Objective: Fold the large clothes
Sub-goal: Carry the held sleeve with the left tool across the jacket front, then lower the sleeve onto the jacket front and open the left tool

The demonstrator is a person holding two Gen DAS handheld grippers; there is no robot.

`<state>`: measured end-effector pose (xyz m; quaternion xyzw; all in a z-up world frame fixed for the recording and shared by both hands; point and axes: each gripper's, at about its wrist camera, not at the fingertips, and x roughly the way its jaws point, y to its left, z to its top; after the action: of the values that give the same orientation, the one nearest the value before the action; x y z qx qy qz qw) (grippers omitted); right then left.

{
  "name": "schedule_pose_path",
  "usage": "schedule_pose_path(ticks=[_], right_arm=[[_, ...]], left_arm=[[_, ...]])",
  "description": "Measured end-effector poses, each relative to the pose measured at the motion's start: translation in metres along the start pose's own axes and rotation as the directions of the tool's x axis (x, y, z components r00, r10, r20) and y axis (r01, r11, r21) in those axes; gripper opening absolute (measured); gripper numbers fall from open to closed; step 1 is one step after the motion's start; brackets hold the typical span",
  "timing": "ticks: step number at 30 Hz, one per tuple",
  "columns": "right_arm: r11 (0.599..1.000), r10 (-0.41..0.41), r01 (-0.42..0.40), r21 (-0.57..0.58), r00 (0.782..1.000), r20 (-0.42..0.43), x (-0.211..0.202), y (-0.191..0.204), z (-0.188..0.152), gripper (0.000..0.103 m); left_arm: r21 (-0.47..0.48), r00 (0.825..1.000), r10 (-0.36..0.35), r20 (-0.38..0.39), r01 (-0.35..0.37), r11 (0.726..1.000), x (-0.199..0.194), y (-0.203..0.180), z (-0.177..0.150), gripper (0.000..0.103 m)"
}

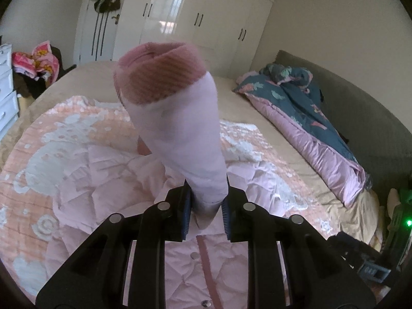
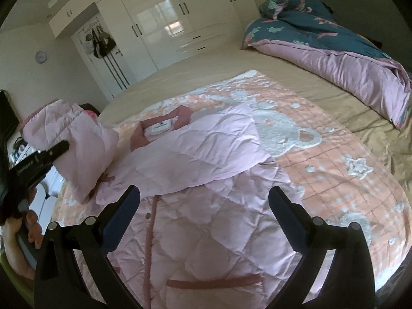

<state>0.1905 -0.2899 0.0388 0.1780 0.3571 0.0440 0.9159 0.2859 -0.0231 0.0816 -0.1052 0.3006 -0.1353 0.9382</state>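
A pale pink quilted jacket (image 2: 206, 180) lies front up on a peach patterned blanket (image 2: 334, 159) on the bed; it also shows in the left wrist view (image 1: 108, 180). One sleeve is folded across its chest. My left gripper (image 1: 207, 206) is shut on the other sleeve (image 1: 177, 128), which stands up in front of the camera with its darker pink ribbed cuff (image 1: 159, 77) on top. In the right wrist view that lifted sleeve (image 2: 77, 149) is at the jacket's left. My right gripper (image 2: 203, 193) is open and empty, just above the jacket's front.
A rolled blue and pink duvet (image 2: 334, 51) lies along the bed's far right side by a grey headboard (image 1: 360, 118). White wardrobes (image 2: 167, 25) stand behind the bed. White drawers (image 1: 6, 97) and piled clothes (image 1: 36, 61) are at the left.
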Motion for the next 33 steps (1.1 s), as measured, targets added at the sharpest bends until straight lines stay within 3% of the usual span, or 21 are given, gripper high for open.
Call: schedule_pose_path(ticks=[10,19,28,33], right_arm=[[0.999,-0.018,0.018,0.035,1.0,0.004,0.001,-0.02,0.002,0.099],[0.998,-0.023,0.023,0.062,1.0,0.004,0.003,-0.036,0.004,0.099],[0.995,-0.027,0.027,0.098,1.0,-0.005,0.006,-0.051,0.003,0.099],[0.993,-0.024,0.025,0.118,1.0,-0.011,0.008,-0.058,0.003,0.099]], left_arm=[[0.076,0.995,-0.044,-0.086,0.051,0.996,0.023,-0.021,-0.02,0.017],[0.075,0.986,-0.065,-0.155,0.077,0.994,0.047,-0.029,-0.038,0.018],[0.12,0.974,-0.027,-0.223,0.055,0.991,0.071,-0.042,-0.067,0.018],[0.19,0.963,0.031,-0.269,0.022,0.982,0.081,-0.049,-0.088,0.023]])
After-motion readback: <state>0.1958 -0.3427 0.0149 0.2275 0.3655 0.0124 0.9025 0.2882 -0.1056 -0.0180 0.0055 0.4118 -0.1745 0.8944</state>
